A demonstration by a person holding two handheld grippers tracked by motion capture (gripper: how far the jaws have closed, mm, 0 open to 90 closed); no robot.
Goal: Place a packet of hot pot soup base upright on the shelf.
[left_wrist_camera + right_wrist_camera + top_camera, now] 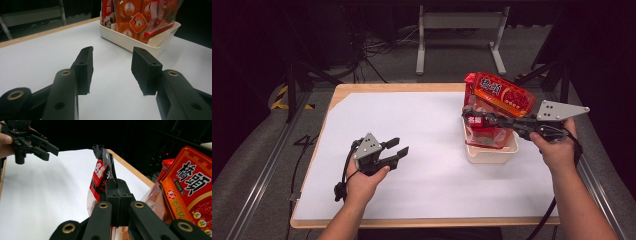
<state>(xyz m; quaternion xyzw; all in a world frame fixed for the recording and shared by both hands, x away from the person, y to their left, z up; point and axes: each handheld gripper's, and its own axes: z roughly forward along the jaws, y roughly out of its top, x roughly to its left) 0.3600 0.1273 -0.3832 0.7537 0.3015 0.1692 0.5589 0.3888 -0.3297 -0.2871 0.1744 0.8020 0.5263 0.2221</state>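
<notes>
A white bin (490, 153) stands on the right of the white sheet with several snack packets upright in it. My right gripper (470, 116) reaches in from the right and is shut on the top edge of a clear packet with a red label (484, 131). In the right gripper view the jaws (117, 188) pinch that packet's black top seam (103, 173). A large red packet (504, 92) leans behind it. My left gripper (396, 148) rests low over the sheet at the left, open and holding nothing, pointing toward the bin (130, 44).
A white sheet (427, 130) covers most of the wooden table (343, 91). Behind the table stand a grey metal frame (459, 22) and floor cables. Orange packets (135, 20) fill the bin's near side in the left gripper view.
</notes>
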